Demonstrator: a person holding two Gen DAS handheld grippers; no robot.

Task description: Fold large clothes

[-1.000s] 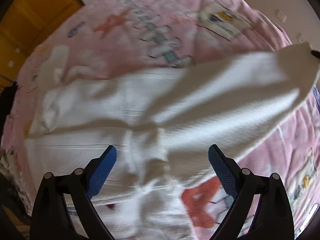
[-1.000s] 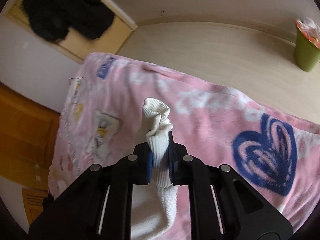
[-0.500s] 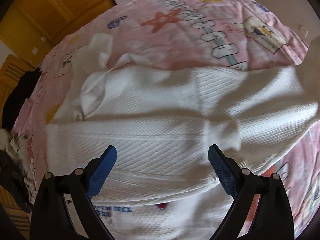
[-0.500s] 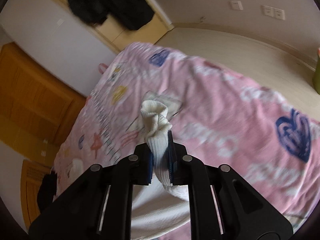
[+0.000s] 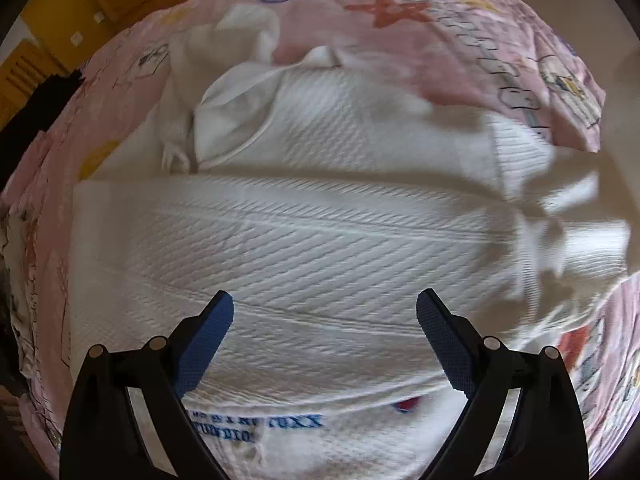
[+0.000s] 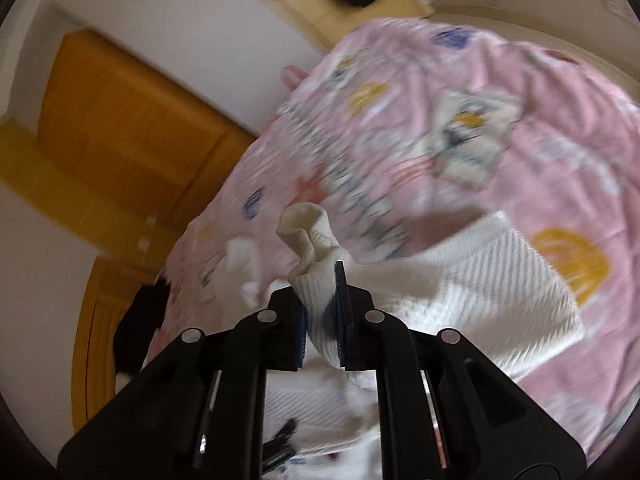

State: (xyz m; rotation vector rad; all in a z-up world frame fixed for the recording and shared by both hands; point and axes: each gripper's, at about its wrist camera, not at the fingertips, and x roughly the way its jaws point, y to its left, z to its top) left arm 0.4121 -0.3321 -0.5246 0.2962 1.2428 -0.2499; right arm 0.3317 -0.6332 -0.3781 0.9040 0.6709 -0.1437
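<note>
A large white textured sweater (image 5: 320, 220) lies spread on a pink patterned blanket (image 5: 460, 32), with blue printed lettering (image 5: 256, 426) near its close edge. My left gripper (image 5: 325, 320) is open and empty just above the sweater's body. My right gripper (image 6: 322, 312) is shut on the sweater's ribbed cuff (image 6: 308, 236), holding the sleeve up over the body (image 6: 492, 296). The lifted sleeve shows blurred at the right of the left wrist view (image 5: 560, 236).
An orange wooden wardrobe (image 6: 120, 128) stands beyond the bed, with a white wall (image 6: 168, 28) beside it. Dark clothing (image 6: 136, 328) lies at the bed's left edge. Pale wooden floor (image 6: 520, 20) lies past the bed's far end.
My right gripper has swung the held sleeve left across the sweater's body, turning from the floor side toward the wardrobe. The left gripper stayed open and its view shifted over the sweater.
</note>
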